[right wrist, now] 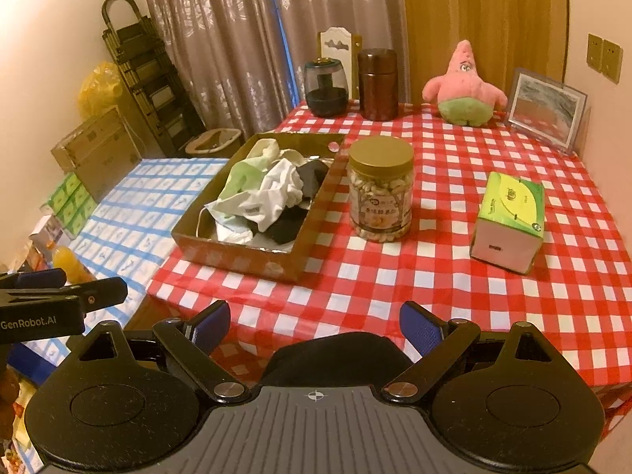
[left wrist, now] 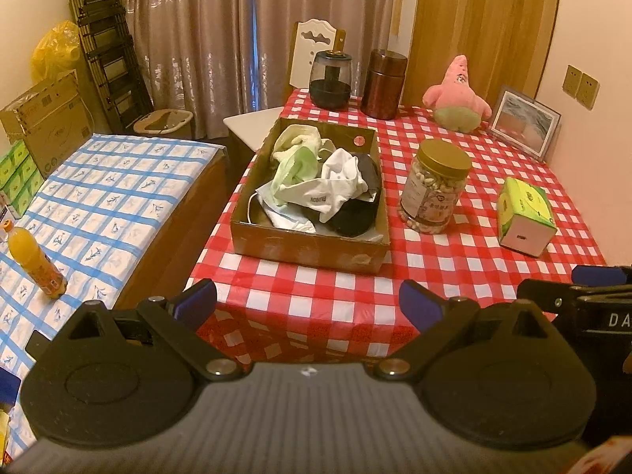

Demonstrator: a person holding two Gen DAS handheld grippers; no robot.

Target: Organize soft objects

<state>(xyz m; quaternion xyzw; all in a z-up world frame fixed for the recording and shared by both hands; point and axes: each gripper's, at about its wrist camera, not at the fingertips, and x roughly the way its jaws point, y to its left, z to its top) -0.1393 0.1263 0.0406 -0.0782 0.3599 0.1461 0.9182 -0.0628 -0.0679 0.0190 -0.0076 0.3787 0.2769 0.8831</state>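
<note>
While I held both tools back at the table's near edge, my left gripper (left wrist: 308, 302) and right gripper (right wrist: 315, 324) stood wide apart and empty. Crumpled clothes (left wrist: 322, 181) lay heaped in the cardboard box (left wrist: 308, 247) ahead. Only the right view showed a dark rounded shape below its fingers; only the left showed the juice bottle (left wrist: 35, 262) whole.

Right gripper (right wrist: 314, 326), jaws spread, hovers before the cardboard box (right wrist: 237, 254) of crumpled clothes (right wrist: 268, 189).
</note>
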